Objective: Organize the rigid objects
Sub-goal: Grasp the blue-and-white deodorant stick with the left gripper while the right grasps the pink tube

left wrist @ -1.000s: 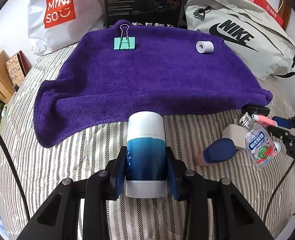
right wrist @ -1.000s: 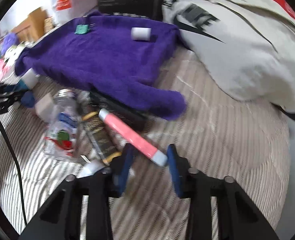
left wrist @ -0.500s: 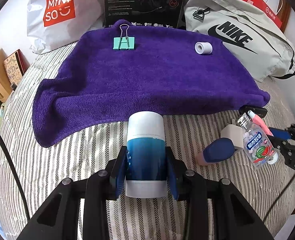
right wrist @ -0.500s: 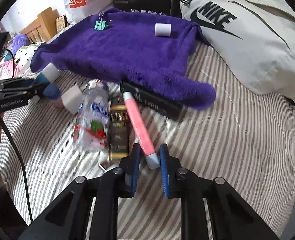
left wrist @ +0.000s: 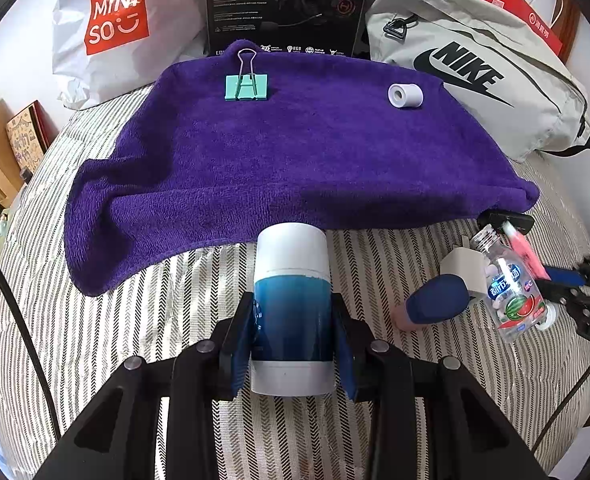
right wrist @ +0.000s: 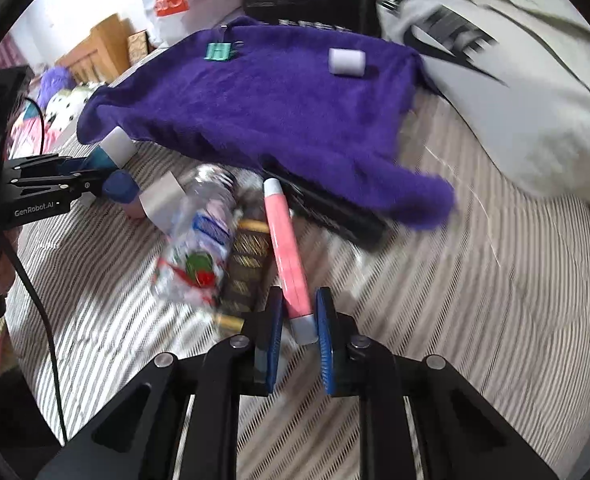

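Meanwhile, your left gripper [left wrist: 293, 330] clamps the blue-and-white tube [left wrist: 291, 304] above the striped bedding [left wrist: 135, 320], while your right gripper [right wrist: 298, 330] pinches the pink tube [right wrist: 285, 248] by its grey end.

A deep-pile, matt terry cloth is seen in the purple towel [left wrist: 295, 152] across the middle of the frame. Under it, a woven, ribbed fabric in cream and grey stripes is shown by the bedcover [left wrist: 135, 320]. Smooth plastic with a soft sheen is presented by the blue-and-white canister [left wrist: 291, 304] at lower centre. Clear, glossy plastic is seen in the small bottle [left wrist: 511, 292] at the right edge. Thin bright wire handles and a painted teal body are carried by the binder clip [left wrist: 247, 86]. Crinkled, glossy film is shown by the white shopping bag [left wrist: 123, 28] at upper left.
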Motion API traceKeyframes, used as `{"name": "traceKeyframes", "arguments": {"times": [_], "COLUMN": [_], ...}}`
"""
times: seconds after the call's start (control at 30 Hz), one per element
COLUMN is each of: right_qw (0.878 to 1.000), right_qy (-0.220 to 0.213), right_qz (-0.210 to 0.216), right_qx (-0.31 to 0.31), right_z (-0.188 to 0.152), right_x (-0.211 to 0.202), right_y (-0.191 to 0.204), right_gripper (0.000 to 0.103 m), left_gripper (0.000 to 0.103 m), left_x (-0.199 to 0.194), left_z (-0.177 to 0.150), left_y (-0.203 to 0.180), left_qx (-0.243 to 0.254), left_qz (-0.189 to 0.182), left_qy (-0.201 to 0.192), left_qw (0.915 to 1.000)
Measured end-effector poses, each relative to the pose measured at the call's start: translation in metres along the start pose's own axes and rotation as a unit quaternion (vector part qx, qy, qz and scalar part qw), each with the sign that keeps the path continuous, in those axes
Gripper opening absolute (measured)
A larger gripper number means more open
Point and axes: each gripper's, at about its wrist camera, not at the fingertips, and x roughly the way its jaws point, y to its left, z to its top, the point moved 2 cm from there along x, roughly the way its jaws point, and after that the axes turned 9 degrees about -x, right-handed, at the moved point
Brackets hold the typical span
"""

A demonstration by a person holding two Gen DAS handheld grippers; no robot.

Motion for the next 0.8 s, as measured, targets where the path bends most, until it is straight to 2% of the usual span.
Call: {"name": "traceKeyframes", "arguments": {"times": [0.17,0.23,0.27,0.33,0.4,0.47,0.63,0.8], "right_qw": [1.0,1.0,0.999,0.999,1.0,1.0,0.999,0.998], "right_qy": [0.016,0.013,0.012,0.009,-0.001,-0.006,0.006,0.006], "right_qz": [-0.014,-0.022,-0.027,-0.028,-0.021,-0.022,-0.041,-0.057], "right_qx": [0.023,0.016,0.014,0.019,0.022,0.02,-0.005,-0.023], "right_z": [-0.03,-0.031,-0.029,-0.024,-0.017,-0.011,-0.006,-0.007], "right_x": [-0.014,-0.014,-0.013,-0.01,-0.007,-0.004,0.0,-0.001], "right_y": [-0.003,-0.001,-0.001,-0.002,-0.004,-0.005,-0.002,0.004], "right_gripper": [0.016,0.017,0.019,0.029,0.033,0.033,0.019,0.018], "left_gripper": [0.034,0.034,0.034,0.034,0.034,0.034,0.034,0.034], "left_x": [0.0,0.0,0.0,0.0,0.0,0.001,0.001,0.002], "left_z": [-0.001,-0.001,-0.001,0.0,0.0,0.0,-0.001,-0.001], "left_y": [0.0,0.0,0.0,0.0,0.001,0.0,0.0,-0.002], "left_qx": [0.001,0.001,0.001,0.001,-0.001,0.001,0.004,0.005], "left_qz": [0.001,0.002,0.002,0.001,0.0,0.0,0.003,0.008], "left_qy": [0.0,-0.001,-0.001,0.001,0.001,0.001,0.002,0.0], "left_qw": [1.0,1.0,1.0,1.0,1.0,1.0,1.0,1.0]}}
